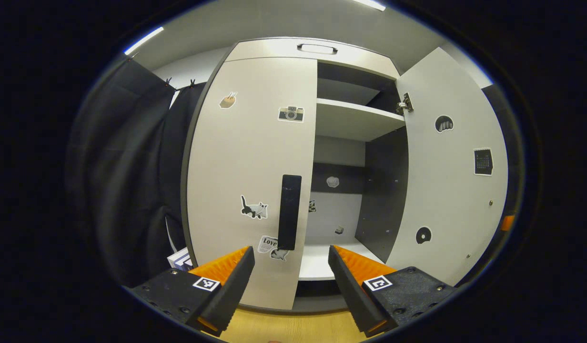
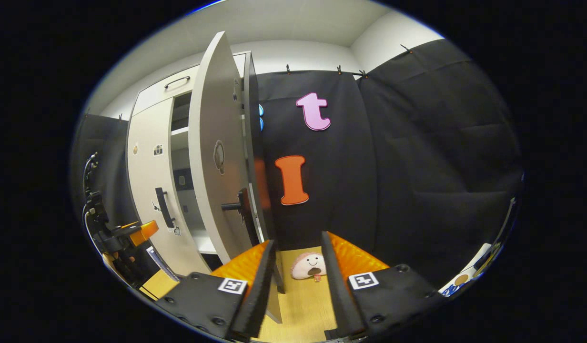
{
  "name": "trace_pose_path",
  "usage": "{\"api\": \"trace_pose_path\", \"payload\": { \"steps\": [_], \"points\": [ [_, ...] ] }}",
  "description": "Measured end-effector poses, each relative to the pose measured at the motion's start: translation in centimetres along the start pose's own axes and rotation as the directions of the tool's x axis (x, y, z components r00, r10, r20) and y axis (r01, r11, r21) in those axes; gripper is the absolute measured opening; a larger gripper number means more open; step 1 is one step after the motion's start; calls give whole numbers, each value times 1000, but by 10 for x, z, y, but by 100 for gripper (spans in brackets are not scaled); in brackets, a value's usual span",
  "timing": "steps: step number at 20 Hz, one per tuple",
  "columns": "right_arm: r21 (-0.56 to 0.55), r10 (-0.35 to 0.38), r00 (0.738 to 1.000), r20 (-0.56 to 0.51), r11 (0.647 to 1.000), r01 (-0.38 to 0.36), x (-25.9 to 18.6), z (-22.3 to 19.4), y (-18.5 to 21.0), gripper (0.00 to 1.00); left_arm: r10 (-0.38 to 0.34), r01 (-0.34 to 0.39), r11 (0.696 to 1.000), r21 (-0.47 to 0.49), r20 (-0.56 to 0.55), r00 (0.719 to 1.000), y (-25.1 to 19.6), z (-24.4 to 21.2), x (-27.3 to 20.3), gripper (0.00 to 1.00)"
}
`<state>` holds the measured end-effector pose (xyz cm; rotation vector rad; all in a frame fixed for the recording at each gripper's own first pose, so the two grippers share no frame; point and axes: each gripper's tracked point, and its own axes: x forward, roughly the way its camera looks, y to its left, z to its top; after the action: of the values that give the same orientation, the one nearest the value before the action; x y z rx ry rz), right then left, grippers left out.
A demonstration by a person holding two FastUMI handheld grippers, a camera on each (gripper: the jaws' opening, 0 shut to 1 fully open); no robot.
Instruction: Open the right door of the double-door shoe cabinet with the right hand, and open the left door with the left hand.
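Note:
The white shoe cabinet's left door (image 1: pixel 246 181) is closed, and its black vertical handle (image 1: pixel 289 212) stands just above and between my left gripper's (image 1: pixel 290 251) open orange fingers, not touching them. The right door (image 1: pixel 446 181) is swung wide open, showing the shelves (image 1: pixel 355 119). In the right gripper view that open door (image 2: pixel 210 157) appears nearly edge-on, with its black handle (image 2: pixel 241 207) just above my right gripper's left finger (image 2: pixel 255 259). My right gripper (image 2: pixel 297 240) is open and holds nothing. The left gripper (image 2: pixel 131 233) shows at the far left, in front of the closed left door (image 2: pixel 148 166).
A round plush toy (image 2: pixel 308 266) lies on the wooden floor (image 2: pixel 303 305) between my right fingers, against the black cloth wall (image 2: pixel 417 166). A white box (image 1: pixel 180 259) sits on the floor left of the cabinet. A drawer with a handle (image 1: pixel 317 48) tops the cabinet.

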<state>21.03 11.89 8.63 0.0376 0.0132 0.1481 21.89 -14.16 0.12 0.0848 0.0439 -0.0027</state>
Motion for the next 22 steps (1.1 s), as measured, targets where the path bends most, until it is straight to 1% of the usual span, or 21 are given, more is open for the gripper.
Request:
{"api": "trace_pose_path", "payload": {
  "steps": [3,4,6,8,12,15,18,19,20,21,22],
  "points": [
    [-42,-48,998,34,998,49,4,7,-14,92,13,-13,1000,6,4,1000,7,5,23,95],
    [-46,-52,998,42,998,54,6,9,-16,99,18,-18,1000,11,2,1000,10,4,31,95],
    [-37,-48,998,47,998,50,6,9,-14,99,31,-31,999,13,2,1000,15,5,44,95],
    [-25,-54,997,54,998,56,6,11,-14,89,32,-32,999,17,2,999,19,6,56,95],
    [-4,-76,996,53,997,76,8,11,-17,89,31,-31,999,29,3,1000,22,9,83,95],
    [6,-88,995,47,996,88,8,9,-18,89,23,-23,999,39,-16,1000,21,2,100,95],
    [-3,-116,992,40,993,116,8,6,-23,89,26,-25,999,19,-52,998,23,-12,113,94],
    [-1,-115,993,35,993,115,7,5,-22,89,28,-27,999,20,-53,998,23,-14,114,92],
    [2,-111,993,29,994,111,7,4,-20,99,32,-31,999,30,-50,998,24,-14,115,88],
    [5,-108,994,24,994,108,7,2,-19,99,27,-25,999,37,-48,998,22,-14,115,83],
    [7,-107,994,21,994,107,7,2,-18,99,16,-14,999,41,-50,999,20,-15,116,73]
  ]
}}
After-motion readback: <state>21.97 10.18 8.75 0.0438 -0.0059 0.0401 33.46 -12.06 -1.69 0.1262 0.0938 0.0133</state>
